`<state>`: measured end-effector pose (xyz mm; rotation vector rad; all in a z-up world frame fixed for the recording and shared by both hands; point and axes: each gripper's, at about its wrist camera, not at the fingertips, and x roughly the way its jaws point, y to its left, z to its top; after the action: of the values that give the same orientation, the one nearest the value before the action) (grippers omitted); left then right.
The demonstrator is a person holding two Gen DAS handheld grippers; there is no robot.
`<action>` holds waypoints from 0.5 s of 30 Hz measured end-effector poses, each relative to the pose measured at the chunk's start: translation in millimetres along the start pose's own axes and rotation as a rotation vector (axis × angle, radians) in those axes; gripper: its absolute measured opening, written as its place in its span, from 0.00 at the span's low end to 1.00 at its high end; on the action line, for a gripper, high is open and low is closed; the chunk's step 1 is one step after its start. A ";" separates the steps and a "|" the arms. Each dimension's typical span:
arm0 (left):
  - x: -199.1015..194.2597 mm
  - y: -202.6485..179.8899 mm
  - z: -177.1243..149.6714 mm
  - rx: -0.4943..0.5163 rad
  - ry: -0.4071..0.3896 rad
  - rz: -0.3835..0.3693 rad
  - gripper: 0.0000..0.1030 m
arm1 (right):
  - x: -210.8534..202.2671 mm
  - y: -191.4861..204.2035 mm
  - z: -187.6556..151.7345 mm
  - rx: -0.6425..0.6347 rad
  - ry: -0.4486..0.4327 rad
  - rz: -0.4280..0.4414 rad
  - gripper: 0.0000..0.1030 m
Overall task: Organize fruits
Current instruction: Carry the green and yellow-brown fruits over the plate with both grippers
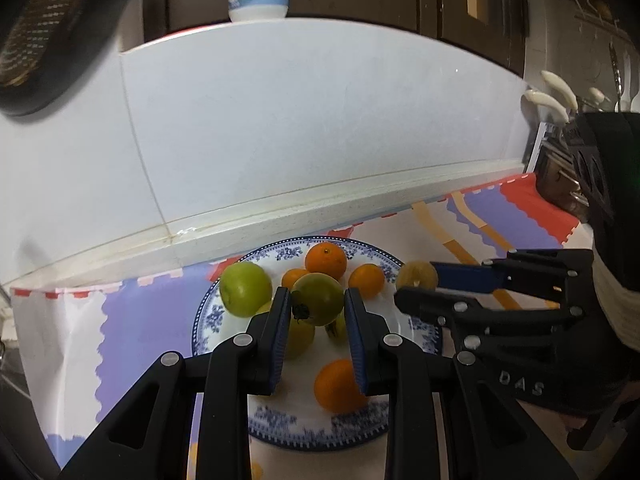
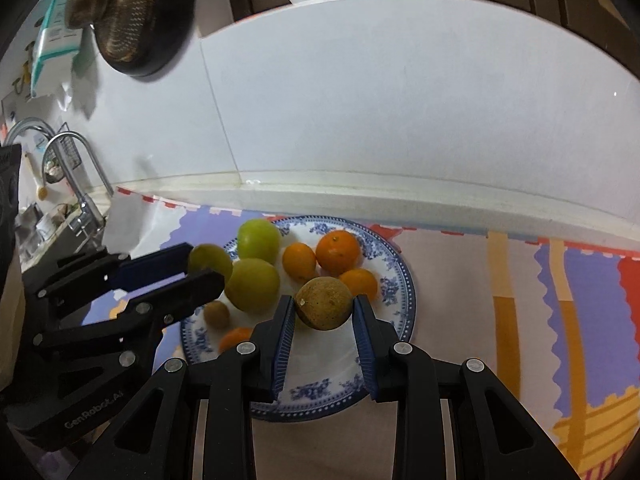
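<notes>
Four oranges (image 2: pixel 338 252) (one plate (image 2: pixel 405 280)).

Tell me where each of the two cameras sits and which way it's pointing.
Left wrist: on the left claw, looking down over the plate toward the wall; it grips a green tomato; right claw enters from the right.
Right wrist: on the right claw, same direction; it grips a brownish fruit; left claw enters from the left.
Shared: plate, oranges, patterned cloth, each other's claw.
</notes>
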<state>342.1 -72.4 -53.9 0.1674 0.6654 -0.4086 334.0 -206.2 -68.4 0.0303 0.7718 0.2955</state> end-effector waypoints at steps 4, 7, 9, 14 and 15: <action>15.9 0.1 4.1 0.013 0.021 -0.004 0.27 | 11.2 -6.3 -1.7 0.011 0.020 0.002 0.30; 24.6 -0.5 5.4 0.024 0.035 -0.007 0.27 | 17.3 -10.5 -2.7 0.018 0.032 0.006 0.30; 29.3 -0.4 5.9 0.025 0.043 -0.011 0.27 | 20.3 -11.8 -3.2 0.019 0.037 0.004 0.30; 35.2 -0.5 6.1 0.017 0.060 -0.025 0.30 | 24.6 -13.2 -2.7 0.024 0.044 0.004 0.30; 34.2 -0.5 6.1 0.015 0.058 -0.021 0.32 | 25.1 -13.3 -2.9 0.025 0.044 0.004 0.30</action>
<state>369.6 -85.3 -70.7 0.1866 0.7215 -0.4305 352.4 -212.4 -89.3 0.0485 0.8197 0.2909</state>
